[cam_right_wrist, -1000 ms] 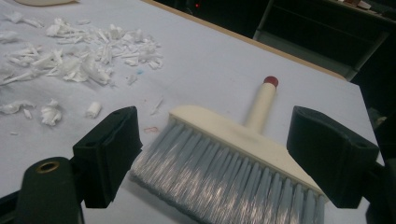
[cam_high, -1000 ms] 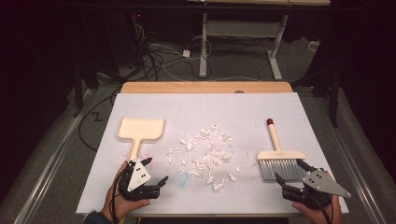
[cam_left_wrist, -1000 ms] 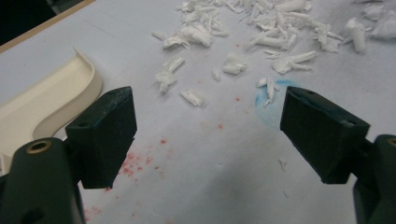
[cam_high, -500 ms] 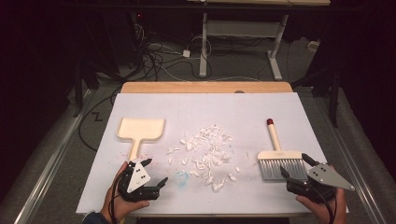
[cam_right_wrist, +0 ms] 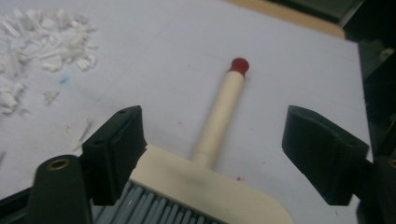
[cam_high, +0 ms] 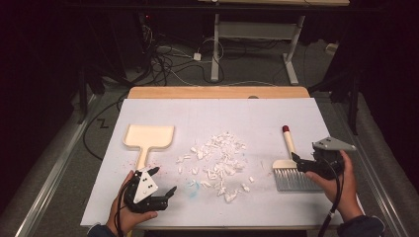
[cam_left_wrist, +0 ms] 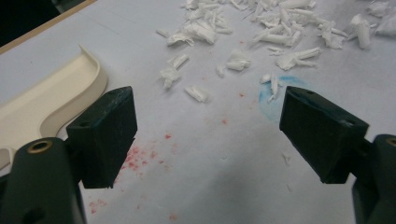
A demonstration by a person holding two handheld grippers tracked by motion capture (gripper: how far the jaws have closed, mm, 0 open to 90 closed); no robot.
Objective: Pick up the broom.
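Two grippers, jaws apart, empty. Right gripper [cam_high: 300, 162] over brush [cam_right_wrist: 205, 184], jaws just narrowing slightly; centre on handle above bristles, then clamp squarely. Left gripper [cam_high: 163, 181] idle beside dustpan [cam_high: 148, 137].

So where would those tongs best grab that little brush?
Probably on the brush handle, just past the cream head. It is a slim round stick lying flat with bare table either side, so open tongs can straddle it from above. The right tongs already hang over that spot, open. The head looks too wide, the bristles too soft.
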